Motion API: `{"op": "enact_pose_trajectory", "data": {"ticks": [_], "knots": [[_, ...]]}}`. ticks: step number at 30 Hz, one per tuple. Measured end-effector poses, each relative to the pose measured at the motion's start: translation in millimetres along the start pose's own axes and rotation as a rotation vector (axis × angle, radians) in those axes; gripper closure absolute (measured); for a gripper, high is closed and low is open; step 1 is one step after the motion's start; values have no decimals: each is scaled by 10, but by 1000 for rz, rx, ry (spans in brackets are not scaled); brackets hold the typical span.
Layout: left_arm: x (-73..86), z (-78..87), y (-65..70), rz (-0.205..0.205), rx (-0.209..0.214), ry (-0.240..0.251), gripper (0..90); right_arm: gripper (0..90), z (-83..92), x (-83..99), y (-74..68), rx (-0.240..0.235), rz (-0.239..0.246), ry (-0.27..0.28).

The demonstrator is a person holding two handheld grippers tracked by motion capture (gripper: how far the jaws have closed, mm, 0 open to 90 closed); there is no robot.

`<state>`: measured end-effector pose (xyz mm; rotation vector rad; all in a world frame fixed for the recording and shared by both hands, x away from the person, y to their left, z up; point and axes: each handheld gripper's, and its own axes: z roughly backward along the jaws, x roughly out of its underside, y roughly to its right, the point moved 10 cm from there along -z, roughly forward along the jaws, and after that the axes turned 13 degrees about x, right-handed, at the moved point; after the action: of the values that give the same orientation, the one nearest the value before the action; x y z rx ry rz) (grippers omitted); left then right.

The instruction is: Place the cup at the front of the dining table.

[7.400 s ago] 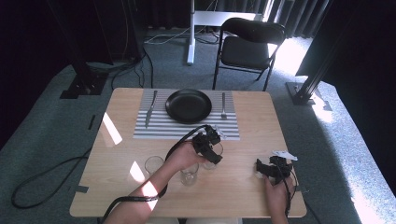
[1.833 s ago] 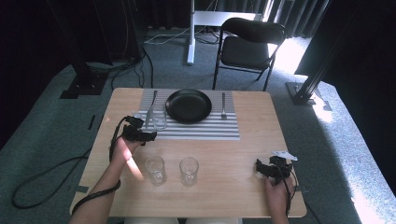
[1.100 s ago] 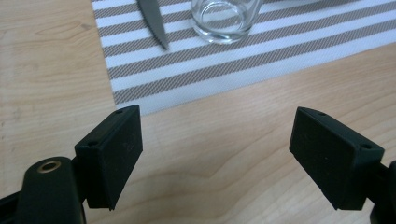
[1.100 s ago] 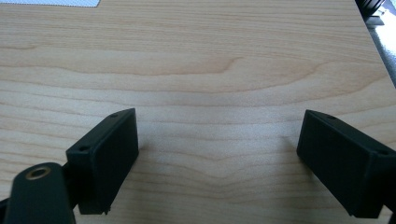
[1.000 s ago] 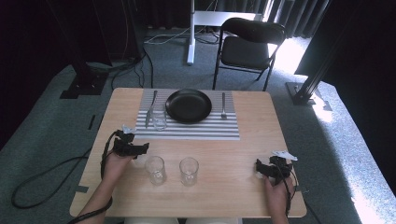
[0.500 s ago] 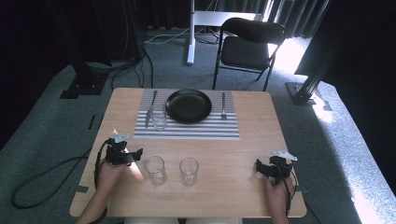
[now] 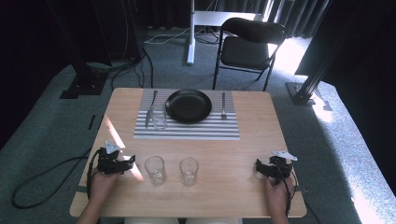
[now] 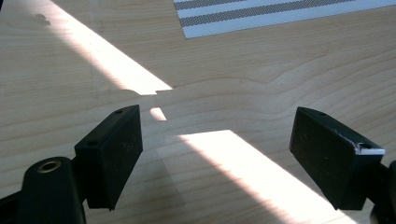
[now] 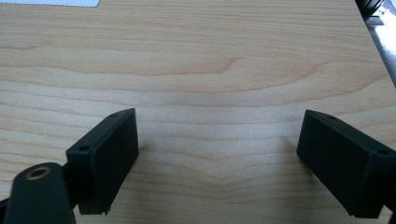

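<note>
High view: left gripper point(image 7: 122, 164) and right gripper point(image 7: 264, 169) resting apart, jaws gaping, gripping nothing, flanking 2 glasses point(image 7: 155, 170) awaiting placement beside the placemat point(image 7: 187, 131).

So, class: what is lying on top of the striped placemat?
On the striped placemat lie a black plate, a knife, a fork and a glass. The plate covers the mat beneath it.

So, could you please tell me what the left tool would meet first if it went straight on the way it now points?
Probably the nearer drinking glass: from above, the left tool points right at it, jaws open and empty. Depth is unclear.
</note>
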<state>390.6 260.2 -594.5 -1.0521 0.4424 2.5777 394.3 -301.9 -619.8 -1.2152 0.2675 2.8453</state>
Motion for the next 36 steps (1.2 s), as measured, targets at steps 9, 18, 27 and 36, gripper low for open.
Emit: {"op": "enact_pose_trajectory", "data": {"ticks": [9,18,27,36], "knots": [[149,158,-115,5,-34,17,178,120,1,0,-1,0,-1,-1],[291,270,-243,31,-43,30,178,120,1,0,-1,0,-1,-2],[403,399,-320,47,-62,34,178,121,1,0,-1,0,-1,-1],[535,504,-343,66,-128,12,178,120,1,0,-1,0,-1,-1]]}}
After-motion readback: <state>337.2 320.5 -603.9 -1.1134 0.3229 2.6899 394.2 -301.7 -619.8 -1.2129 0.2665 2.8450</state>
